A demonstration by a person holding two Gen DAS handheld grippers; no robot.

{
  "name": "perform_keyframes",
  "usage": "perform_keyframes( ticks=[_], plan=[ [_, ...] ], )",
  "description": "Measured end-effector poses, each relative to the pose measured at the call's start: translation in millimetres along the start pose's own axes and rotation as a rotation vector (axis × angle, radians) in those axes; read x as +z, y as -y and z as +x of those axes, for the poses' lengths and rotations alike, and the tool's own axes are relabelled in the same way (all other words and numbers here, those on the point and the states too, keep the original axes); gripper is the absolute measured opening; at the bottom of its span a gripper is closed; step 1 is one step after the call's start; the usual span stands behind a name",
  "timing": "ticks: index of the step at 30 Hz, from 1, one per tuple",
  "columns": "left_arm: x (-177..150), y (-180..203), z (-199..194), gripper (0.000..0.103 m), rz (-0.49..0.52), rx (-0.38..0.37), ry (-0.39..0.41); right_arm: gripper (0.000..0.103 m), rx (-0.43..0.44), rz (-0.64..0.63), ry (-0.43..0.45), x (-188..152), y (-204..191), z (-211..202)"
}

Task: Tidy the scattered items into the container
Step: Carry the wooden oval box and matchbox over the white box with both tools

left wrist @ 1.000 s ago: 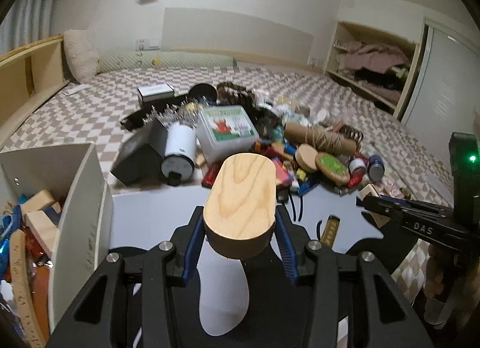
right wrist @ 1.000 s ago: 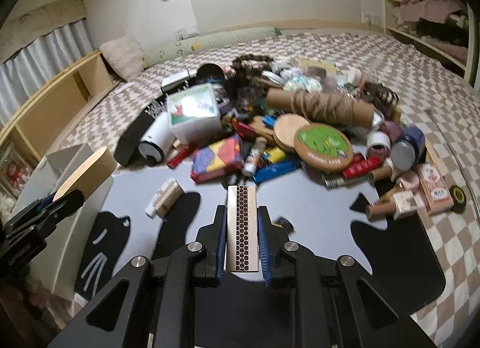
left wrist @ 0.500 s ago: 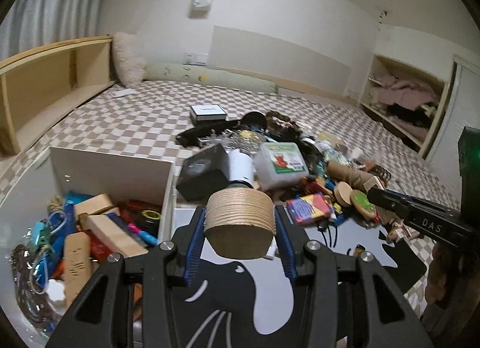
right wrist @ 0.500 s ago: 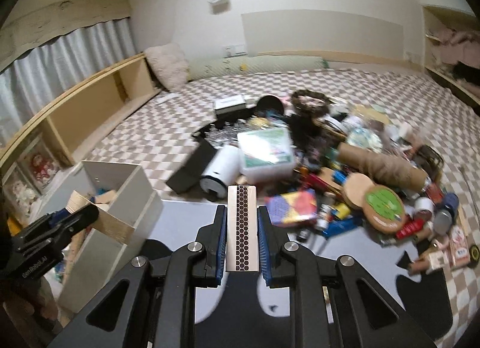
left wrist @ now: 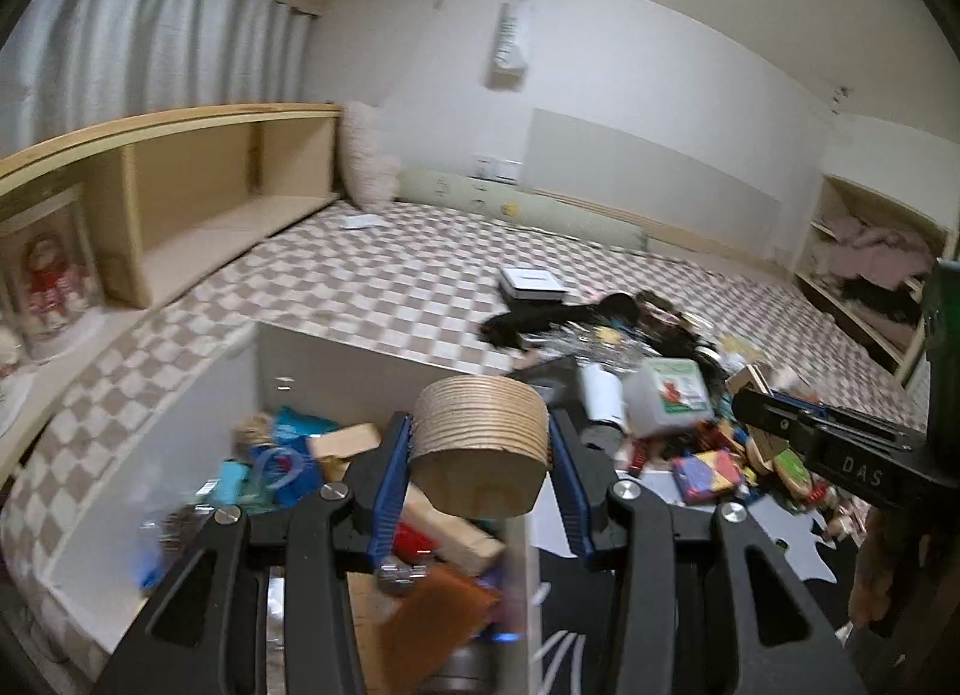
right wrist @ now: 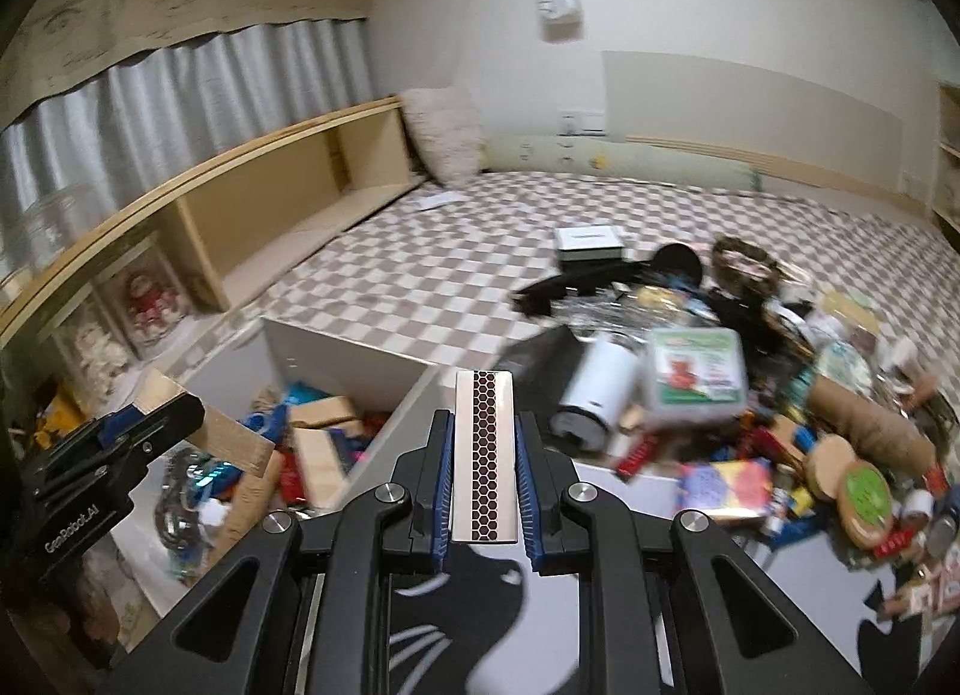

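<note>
Carrying two picked items to the container, I am at the delivery step of the tidy-up. My left gripper [left wrist: 480, 443] is clamped on a wooden block [left wrist: 480, 443] with rounded ends, held by its two sides, and it hangs over the open white box [left wrist: 336, 347], above the things already inside. My right gripper [right wrist: 485, 455] is closed tight on a thin matchbox [right wrist: 485, 455] that stands on edge between the blue pads, its honeycomb striking strip toward the camera; it sits just beside the box's near wall, not yet over the opening. The pile of scattered items [right wrist: 750, 395] lies well apart to the right on the checked bedding [right wrist: 420, 275]. By my judgement, the next move calls for lowering the block a little and opening the left jaws so it drops among the contents without bouncing out, then bringing the matchbox across the wall before letting go. Compared with a second ago, both grippers have swung away from the pile toward the box: then the block faced the heap with the box only at the left edge of the left view, and the matchbox hung over the grey cat-print mat [right wrist: 810, 569].
</note>
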State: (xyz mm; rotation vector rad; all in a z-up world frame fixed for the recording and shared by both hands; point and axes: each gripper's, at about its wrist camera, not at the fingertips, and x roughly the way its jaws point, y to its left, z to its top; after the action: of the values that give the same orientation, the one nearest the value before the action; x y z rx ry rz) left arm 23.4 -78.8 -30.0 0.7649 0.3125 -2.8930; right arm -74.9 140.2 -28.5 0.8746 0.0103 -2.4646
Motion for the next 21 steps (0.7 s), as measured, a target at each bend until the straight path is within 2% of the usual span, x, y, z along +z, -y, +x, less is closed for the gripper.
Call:
perform_keyframes(
  ticks=[8,13,21],
  plan=[
    [-1,-49,-18,0.044,-0.083,0.087,0.014,0.02,0.069,-0.06,-0.029,5,-46,20],
    [-6,-70,-31,0.044,-0.097,0.147,0.017,0.02,0.104,-0.088,-0.05,6,-70,33],
    [-18,-97,-43,0.044,-0.124,0.202,-0.006,0.02,0.148,-0.112,-0.075,8,-97,52]
  ],
)
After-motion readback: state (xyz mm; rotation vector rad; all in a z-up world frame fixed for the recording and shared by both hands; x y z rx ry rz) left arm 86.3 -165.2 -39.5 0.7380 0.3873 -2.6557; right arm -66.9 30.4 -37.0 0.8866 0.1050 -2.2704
